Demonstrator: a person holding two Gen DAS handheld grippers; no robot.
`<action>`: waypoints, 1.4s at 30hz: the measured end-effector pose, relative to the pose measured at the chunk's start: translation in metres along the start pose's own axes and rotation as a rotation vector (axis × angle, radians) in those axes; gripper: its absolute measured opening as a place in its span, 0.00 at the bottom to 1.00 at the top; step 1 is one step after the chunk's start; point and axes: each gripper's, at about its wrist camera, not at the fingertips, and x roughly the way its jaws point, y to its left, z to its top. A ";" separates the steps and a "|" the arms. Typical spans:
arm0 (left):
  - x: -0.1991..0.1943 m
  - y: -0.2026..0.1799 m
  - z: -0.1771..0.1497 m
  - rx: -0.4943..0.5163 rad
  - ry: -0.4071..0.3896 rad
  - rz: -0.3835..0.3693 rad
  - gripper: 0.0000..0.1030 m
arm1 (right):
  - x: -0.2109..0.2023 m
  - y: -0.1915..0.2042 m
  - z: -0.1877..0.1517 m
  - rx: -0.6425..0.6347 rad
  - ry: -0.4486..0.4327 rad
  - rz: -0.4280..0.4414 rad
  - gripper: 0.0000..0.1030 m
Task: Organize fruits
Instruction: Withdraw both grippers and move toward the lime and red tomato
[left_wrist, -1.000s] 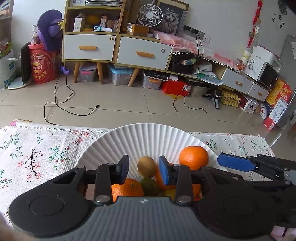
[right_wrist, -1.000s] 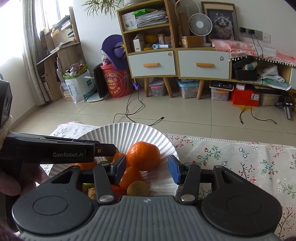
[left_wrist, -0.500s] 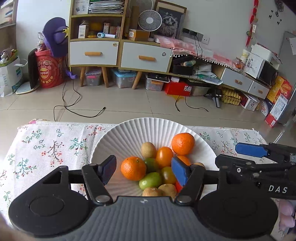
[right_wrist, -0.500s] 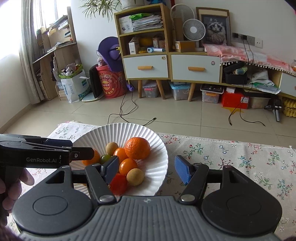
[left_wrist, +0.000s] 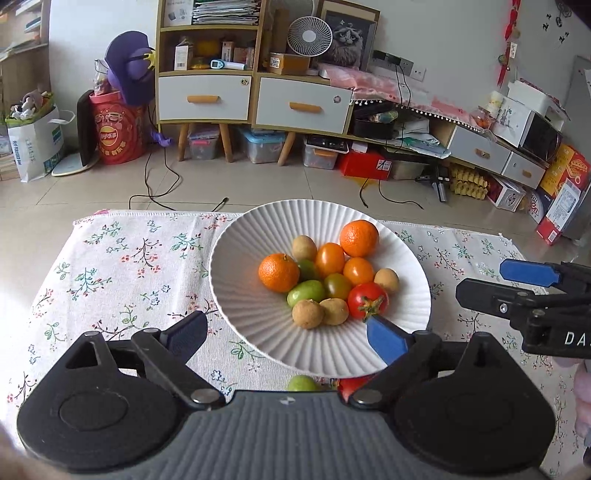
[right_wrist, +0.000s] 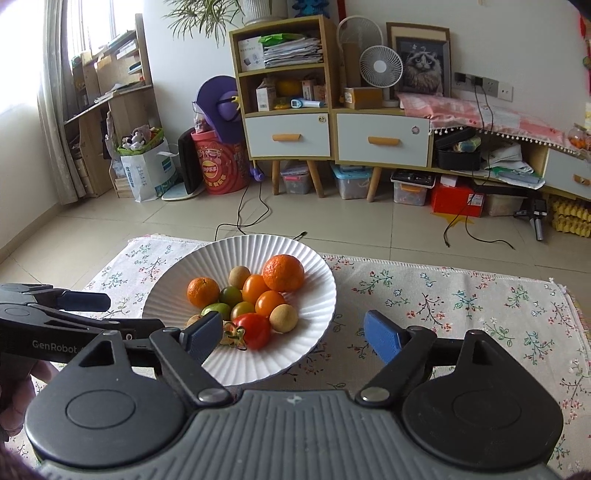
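Observation:
A white ribbed plate (left_wrist: 236, 280) (right_wrist: 317, 295) sits on the floral cloth and holds several fruits: two oranges (left_wrist: 279, 272) (right_wrist: 283, 273), a red tomato (left_wrist: 367, 300) (right_wrist: 253, 329), green and orange small tomatoes and brown longans. My left gripper (left_wrist: 284, 338) is open and empty, above the plate's near rim. My right gripper (right_wrist: 293, 334) is open and empty, near the plate's right rim. A green fruit (left_wrist: 303, 384) and a red one (left_wrist: 349, 384) lie on the cloth below the plate, partly hidden by my left gripper.
The floral tablecloth (left_wrist: 122, 266) (right_wrist: 461, 295) covers the table; its far edge drops to a tiled floor. My right gripper shows at the right in the left wrist view (left_wrist: 532, 291), and my left gripper at the left in the right wrist view (right_wrist: 55, 317).
Both grippers have pulled back and up from the plate and opened wider. The whole plate of fruit now shows.

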 end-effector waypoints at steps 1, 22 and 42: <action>-0.002 0.000 -0.002 -0.001 0.003 0.003 0.89 | -0.001 0.001 -0.002 0.001 0.002 -0.003 0.82; -0.021 -0.001 -0.039 0.037 0.054 0.029 0.93 | -0.021 0.006 -0.030 0.011 0.021 -0.016 0.96; -0.006 0.007 -0.093 0.127 0.072 0.052 0.93 | -0.010 0.022 -0.069 -0.073 0.036 -0.060 0.99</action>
